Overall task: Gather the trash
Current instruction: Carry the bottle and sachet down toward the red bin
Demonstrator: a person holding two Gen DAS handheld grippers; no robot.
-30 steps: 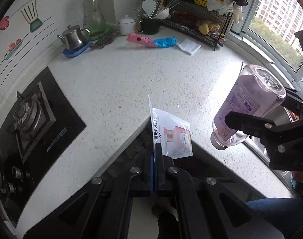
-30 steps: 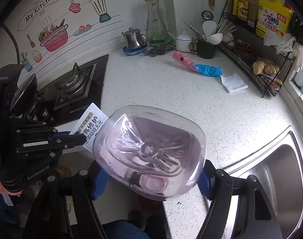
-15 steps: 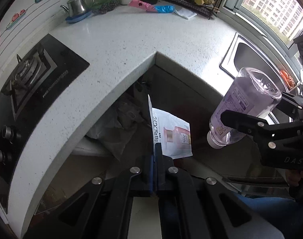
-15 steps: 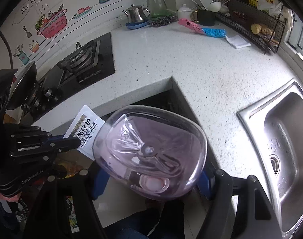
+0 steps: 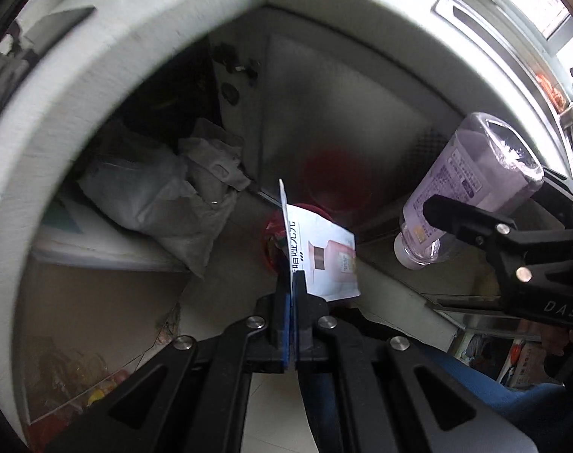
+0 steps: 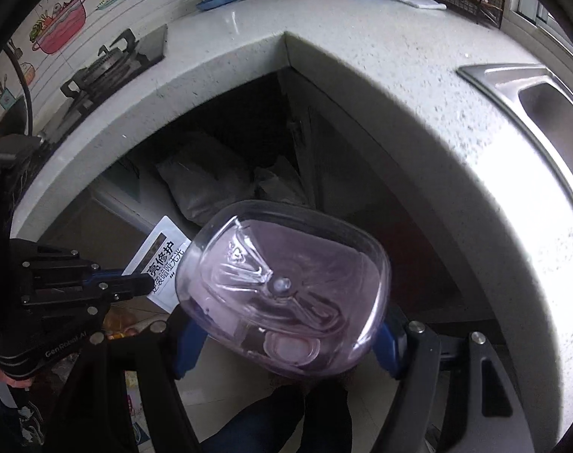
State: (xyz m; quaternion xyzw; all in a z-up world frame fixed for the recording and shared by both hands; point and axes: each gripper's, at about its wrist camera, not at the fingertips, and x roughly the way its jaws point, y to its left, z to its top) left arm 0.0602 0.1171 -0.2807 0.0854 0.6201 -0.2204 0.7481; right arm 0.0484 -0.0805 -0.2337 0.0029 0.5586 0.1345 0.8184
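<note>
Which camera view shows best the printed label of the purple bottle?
The left wrist view: the purple bottle appears from the side, cap down, label facing the camera. The right wrist view shows only its clear bottom, between the right gripper's jaws.

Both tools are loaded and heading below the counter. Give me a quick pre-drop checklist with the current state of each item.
1. Left tool shut on the white sachet: ok.
2. Right tool clamped on the purple bottle: ok.
3. Bottle cap on, pointing down: ok.
4. Red bin seen below the sachet: ok, though mostly hidden.
5. Bottle over the bin: not ok, it hangs off to the side in the left wrist view.
6. Room left in the bin: cannot tell.
</note>
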